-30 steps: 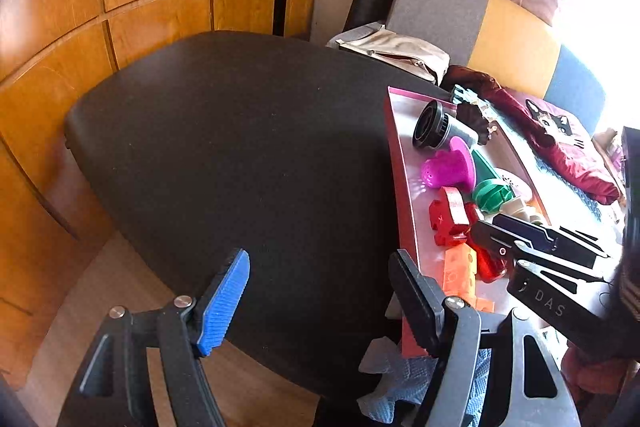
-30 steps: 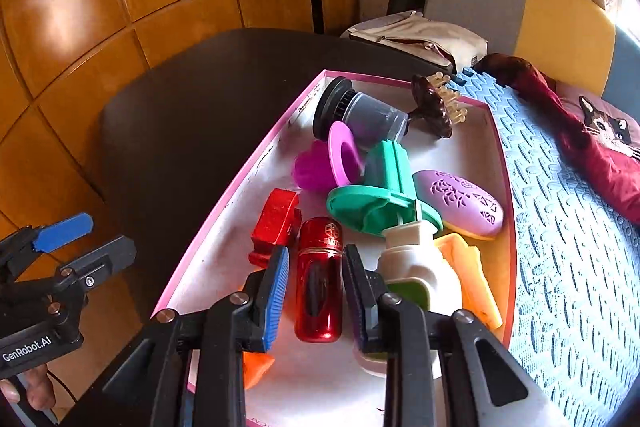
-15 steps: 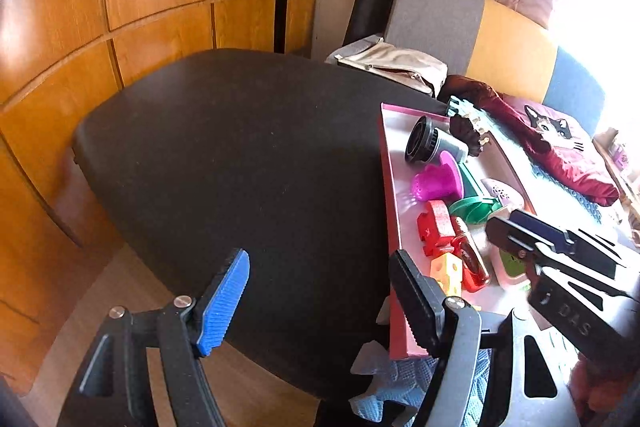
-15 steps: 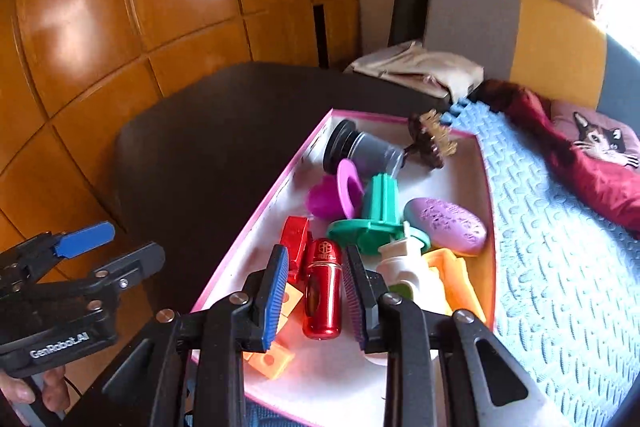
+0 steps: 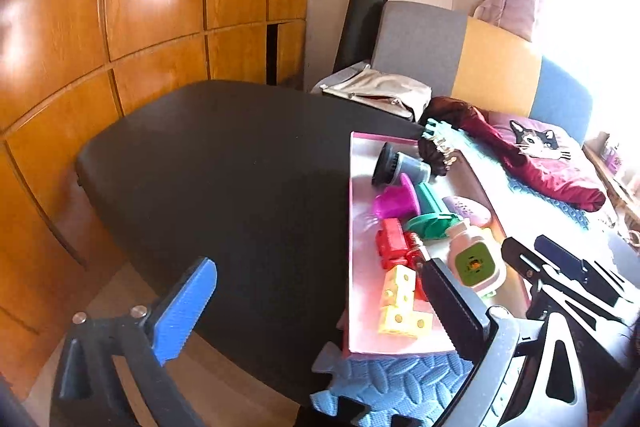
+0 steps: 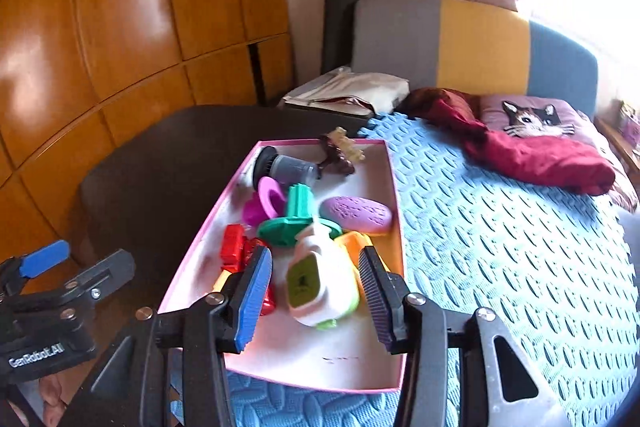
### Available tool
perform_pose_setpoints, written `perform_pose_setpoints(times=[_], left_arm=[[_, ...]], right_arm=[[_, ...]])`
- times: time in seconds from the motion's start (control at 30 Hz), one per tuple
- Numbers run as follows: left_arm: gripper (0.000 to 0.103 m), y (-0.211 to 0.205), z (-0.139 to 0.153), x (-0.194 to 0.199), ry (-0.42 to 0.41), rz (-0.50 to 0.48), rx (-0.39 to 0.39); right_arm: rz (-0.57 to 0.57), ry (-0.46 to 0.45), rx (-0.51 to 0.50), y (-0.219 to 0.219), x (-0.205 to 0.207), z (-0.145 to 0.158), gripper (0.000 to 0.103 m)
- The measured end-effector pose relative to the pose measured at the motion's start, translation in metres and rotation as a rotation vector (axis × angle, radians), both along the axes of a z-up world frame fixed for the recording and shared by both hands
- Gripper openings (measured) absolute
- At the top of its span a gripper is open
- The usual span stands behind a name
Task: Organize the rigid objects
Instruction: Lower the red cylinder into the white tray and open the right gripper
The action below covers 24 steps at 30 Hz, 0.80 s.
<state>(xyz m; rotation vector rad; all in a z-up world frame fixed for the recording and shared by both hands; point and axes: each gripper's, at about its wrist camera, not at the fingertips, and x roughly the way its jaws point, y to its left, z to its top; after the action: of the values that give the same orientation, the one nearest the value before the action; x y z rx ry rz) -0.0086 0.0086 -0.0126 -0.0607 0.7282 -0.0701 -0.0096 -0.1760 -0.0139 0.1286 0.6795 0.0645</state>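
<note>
A: Left wrist view, item one: your left gripper (image 5: 320,301), jaws opening and spread wide, nothing between them but the black table (image 5: 224,179).

B: And the tray?

A: Pink tray (image 5: 362,331), at three o'clock of that table, on the blue foam mat (image 5: 384,383). Listed inside: grey cylinder (image 5: 402,169) at the far end, magenta funnel (image 5: 394,201), green stand (image 5: 430,217), red block (image 5: 390,243), yellow block (image 5: 402,305) nearest you, white bottle with a green label (image 5: 474,265).

B: Anything only this view gives you?

A: The yellow block in full, and your right gripper (image 5: 560,267) from the side, at four o'clock.

A: Right wrist view: your right gripper (image 6: 316,301), jaws opening. The white bottle (image 6: 320,283) lies in the tray between the pads, untouched by either.

B: Extras here?

A: A purple oval (image 6: 358,213) and an orange piece (image 6: 354,243) at two o'clock of the bottle, a brown hair clip (image 6: 338,155) on the far rim, a red cylinder (image 6: 256,255) half hidden behind the blue pad, your left gripper (image 6: 76,267) at nine o'clock.
</note>
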Motion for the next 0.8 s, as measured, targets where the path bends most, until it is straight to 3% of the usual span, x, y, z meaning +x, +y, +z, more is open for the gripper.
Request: perform_pose_setpoints(times=[0.8], left_arm=[[0.103,-0.011,0.005,-0.011,-0.03,0.026,0.044]], right_arm=[[-0.027,0.002,-0.007,-0.007,-0.012,-0.003,0.046]])
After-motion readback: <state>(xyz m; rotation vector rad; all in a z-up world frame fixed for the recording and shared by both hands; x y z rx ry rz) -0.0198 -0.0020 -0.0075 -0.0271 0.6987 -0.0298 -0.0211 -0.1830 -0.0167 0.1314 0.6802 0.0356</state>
